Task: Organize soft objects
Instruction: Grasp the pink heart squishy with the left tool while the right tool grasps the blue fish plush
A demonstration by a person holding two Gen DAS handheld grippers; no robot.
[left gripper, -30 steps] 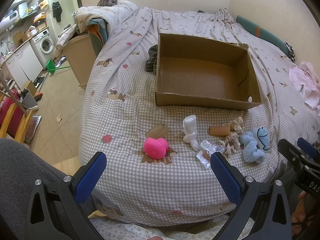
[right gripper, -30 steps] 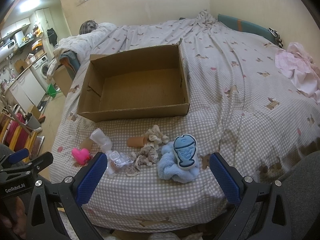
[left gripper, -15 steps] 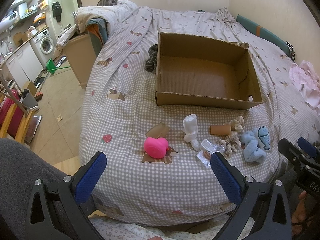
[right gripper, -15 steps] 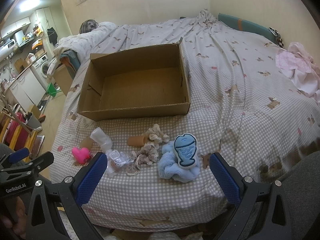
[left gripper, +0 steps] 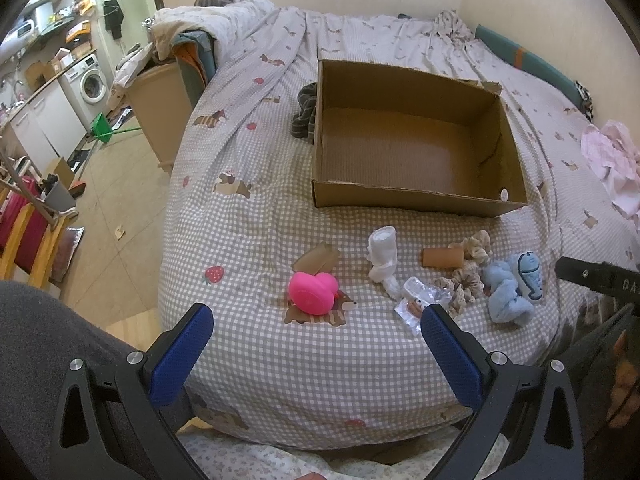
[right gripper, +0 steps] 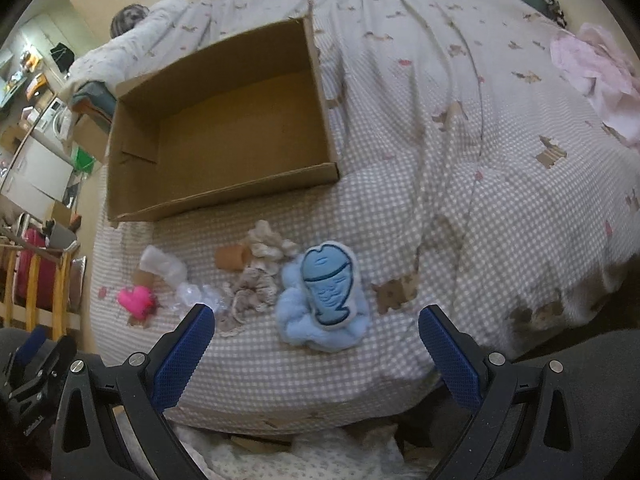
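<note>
An empty cardboard box lies open on the checked bedspread. In front of it lie a pink heart-shaped toy, a white rolled sock, a brown tube, beige scrunchies, a clear plastic packet and a blue fluffy cloth with a blue fish plush on it. My left gripper is open, just short of the pink toy. My right gripper is open, close above the blue plush.
A dark striped cloth lies left of the box. Pink clothing lies at the bed's right. The bed edge drops to a tiled floor on the left, with a beige bin and a washing machine beyond.
My right gripper has moved forward and tilted down towards the blue plush, which now looks larger. My left gripper has barely moved. The objects lie as before.
</note>
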